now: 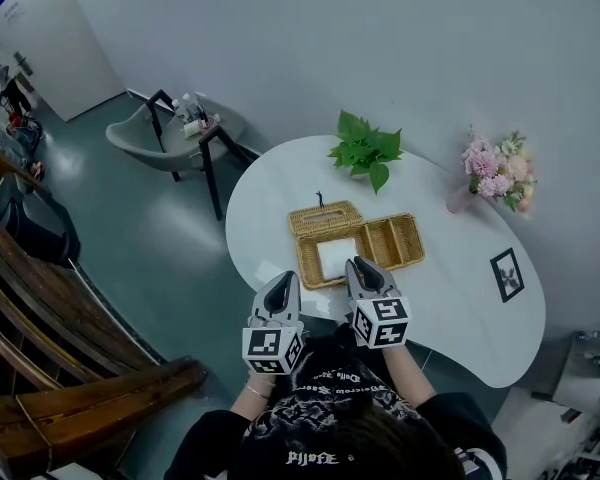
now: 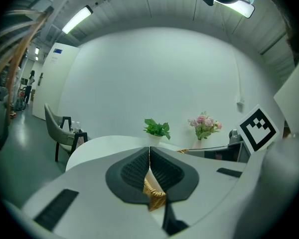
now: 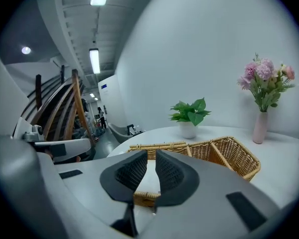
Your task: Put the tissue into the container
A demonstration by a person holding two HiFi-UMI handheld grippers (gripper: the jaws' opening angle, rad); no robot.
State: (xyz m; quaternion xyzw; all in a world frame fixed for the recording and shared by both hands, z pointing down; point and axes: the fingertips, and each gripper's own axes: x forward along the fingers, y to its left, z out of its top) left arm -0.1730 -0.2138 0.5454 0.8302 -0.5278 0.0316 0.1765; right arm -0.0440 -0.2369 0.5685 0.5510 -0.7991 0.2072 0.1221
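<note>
Tissue (image 1: 336, 257) lies in basket (image 1: 408, 240)'s big compartment; R claw (image 1: 361, 264) sits right over it, jaws a narrow gap apart, nothing pinched, L claw (image 1: 282, 279) shut & empty near the rim. Drop-off looks done imo, so lift R straight up w/o snagging the tissue

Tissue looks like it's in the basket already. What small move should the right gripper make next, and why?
Probably lift the right gripper straight up, clear of the woven wicker basket. The white tissue already lies flat in its large compartment, and the jaws stand slightly apart with nothing pinched between them.
</note>
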